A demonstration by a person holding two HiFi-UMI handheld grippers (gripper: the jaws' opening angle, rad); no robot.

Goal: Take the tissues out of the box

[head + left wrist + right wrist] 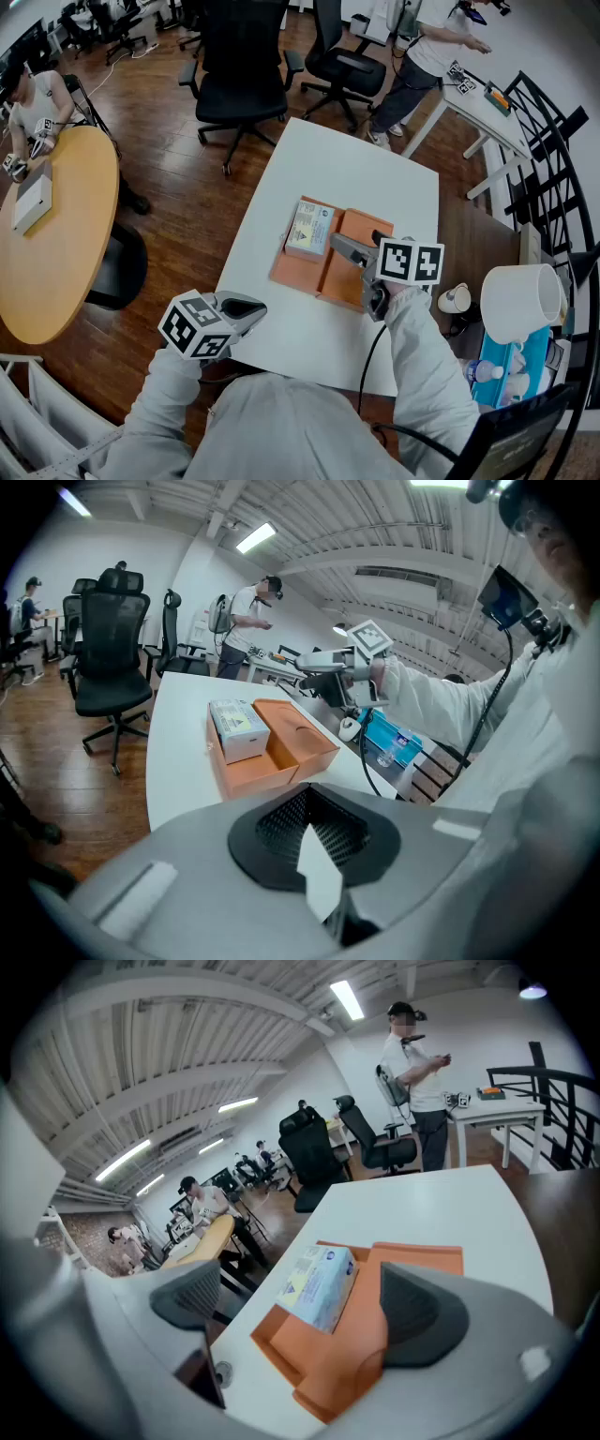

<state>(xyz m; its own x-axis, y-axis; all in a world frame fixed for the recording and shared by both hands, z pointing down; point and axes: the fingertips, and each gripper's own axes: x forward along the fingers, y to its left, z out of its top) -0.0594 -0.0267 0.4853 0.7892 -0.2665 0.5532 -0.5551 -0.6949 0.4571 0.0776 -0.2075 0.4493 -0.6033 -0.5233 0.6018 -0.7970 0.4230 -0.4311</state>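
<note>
My right tongs [342, 247] are spread wide and empty, hanging just over the near side of the orange box [300, 272]. The tissue pack [309, 228] lies in the box's open tray just ahead of them, a little toward my left jaw. My left tongs [246, 307] are pressed together on nothing, well back from the box at the worktop's [375, 178] edge. The pack looks light and soft, with a slick wrap that may slip. I'd pinch it gently across its narrow width, on the long sides.
</note>
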